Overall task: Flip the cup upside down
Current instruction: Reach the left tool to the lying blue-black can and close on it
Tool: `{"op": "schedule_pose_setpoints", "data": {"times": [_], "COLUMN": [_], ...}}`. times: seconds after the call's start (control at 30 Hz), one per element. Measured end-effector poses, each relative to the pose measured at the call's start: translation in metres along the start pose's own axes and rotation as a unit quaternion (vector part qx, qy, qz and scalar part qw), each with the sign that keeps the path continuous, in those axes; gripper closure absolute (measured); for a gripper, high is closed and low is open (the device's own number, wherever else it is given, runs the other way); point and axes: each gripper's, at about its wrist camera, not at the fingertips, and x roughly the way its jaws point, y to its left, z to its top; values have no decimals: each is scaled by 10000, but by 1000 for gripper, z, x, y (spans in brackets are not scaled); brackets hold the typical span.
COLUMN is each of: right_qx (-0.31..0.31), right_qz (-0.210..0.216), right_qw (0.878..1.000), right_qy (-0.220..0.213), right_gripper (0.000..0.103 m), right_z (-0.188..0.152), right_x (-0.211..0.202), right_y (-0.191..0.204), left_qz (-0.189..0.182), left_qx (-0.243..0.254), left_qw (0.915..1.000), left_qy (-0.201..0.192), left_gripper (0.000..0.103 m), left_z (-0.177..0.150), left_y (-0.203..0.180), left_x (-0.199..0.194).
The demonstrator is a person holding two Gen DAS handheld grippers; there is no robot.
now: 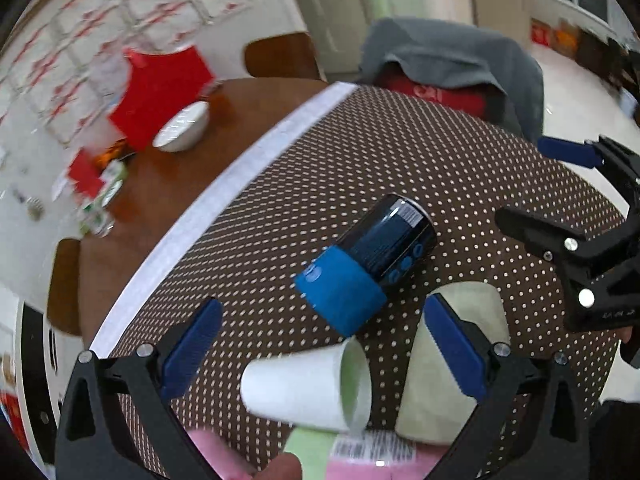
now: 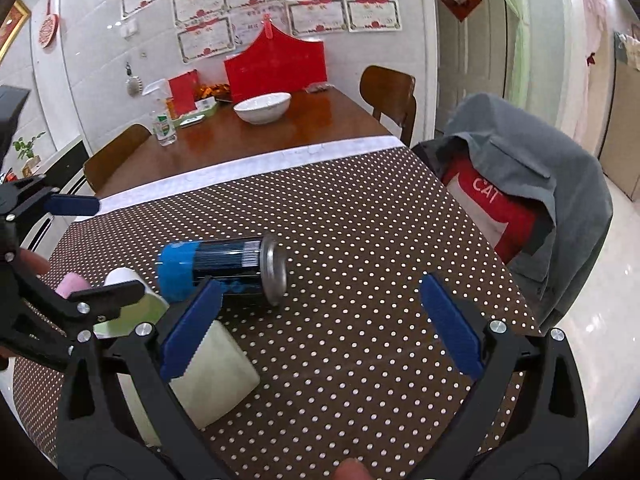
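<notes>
White paper cup [image 1: 304, 390] is lying on its side on the dotted tablecloth [image 1: 440, 168], mouth facing the pale green block [image 1: 452, 380], so it is presenting a rounded wall rather than a rim for grasping. Just beyond it a dark can [image 1: 384, 248] with a blue cap is also lying toppled. The left gripper [image 1: 324, 352] is hovering low over the cup with its blue pads [image 1: 192, 344] spread wide, bracketing it without touching. The right gripper [image 2: 320, 328] is likewise standing open, empty, angled toward the can from the other side.
</notes>
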Motion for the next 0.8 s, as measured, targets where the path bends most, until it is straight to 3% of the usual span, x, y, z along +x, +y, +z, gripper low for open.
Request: {"op": "schedule_pose_setpoints", "data": {"times": [0.43,0.73,0.8], "right_qx": [44,167,193], "right_qz": [5,80,89], "right_qw": [9993,9983,9981], "right_qy": [383,545,573], "right_gripper": [6,6,6], "right_z": [4,3,1], "right_x": [36,57,60], "right_y": [-21,-28,-29], "left_qz": [-554,-854,-948], "left_qx": [1031,1135,1138], "left_qw": [9887,9825,9818], "left_qy": [938,1204,1186], "left_gripper": [4,4,10], "left_z": [37,49,52], "left_y": [-19,-28,-29], "left_x": [76,110,114]}}
